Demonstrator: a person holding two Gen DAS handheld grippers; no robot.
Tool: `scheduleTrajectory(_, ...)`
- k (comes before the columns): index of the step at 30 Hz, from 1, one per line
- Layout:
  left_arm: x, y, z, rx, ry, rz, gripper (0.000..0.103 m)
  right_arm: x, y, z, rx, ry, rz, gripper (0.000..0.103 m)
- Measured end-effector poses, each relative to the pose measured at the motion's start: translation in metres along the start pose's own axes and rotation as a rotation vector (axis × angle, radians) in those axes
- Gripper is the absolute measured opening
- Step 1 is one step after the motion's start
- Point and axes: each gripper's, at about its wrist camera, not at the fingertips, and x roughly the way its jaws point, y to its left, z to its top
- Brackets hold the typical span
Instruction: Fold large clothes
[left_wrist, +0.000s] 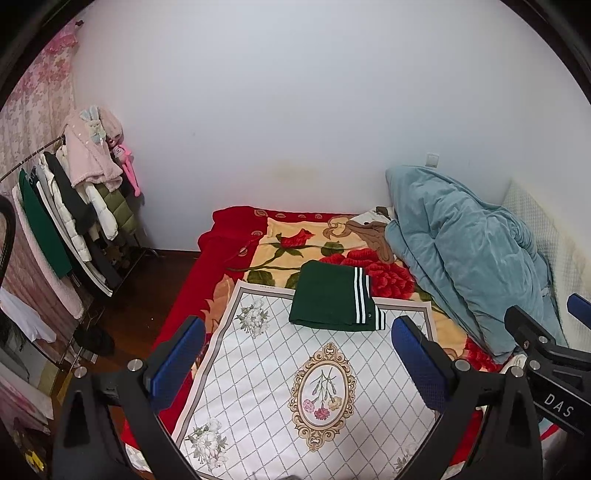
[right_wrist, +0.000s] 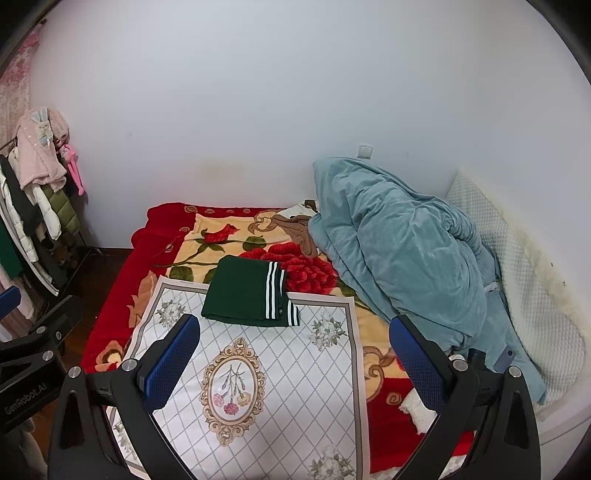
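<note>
Green folded garment lies on the white patterned cloth atop the bed; left tool and right tool hover spread, seemingly empty.

Both wrist cameras sit well above the bed, tilted down and forward toward the far wall, each with its own open jaws framing the lower edge. The left view looks from farther left, taking in more of the clothes rack and the right gripper at its right margin. The right view looks from farther right, showing more of the blue quilt. Both share the patterned cloth and the folded green garment, seen from a moderate distance.
</note>
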Motion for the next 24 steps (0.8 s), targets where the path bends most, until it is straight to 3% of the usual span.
scheduleTrajectory(24,0.002,0.011,-0.001,-0.002,0.003,-0.001,0.103,0.004,0.001,0.006,-0.009,-0.001,0.005,0.103)
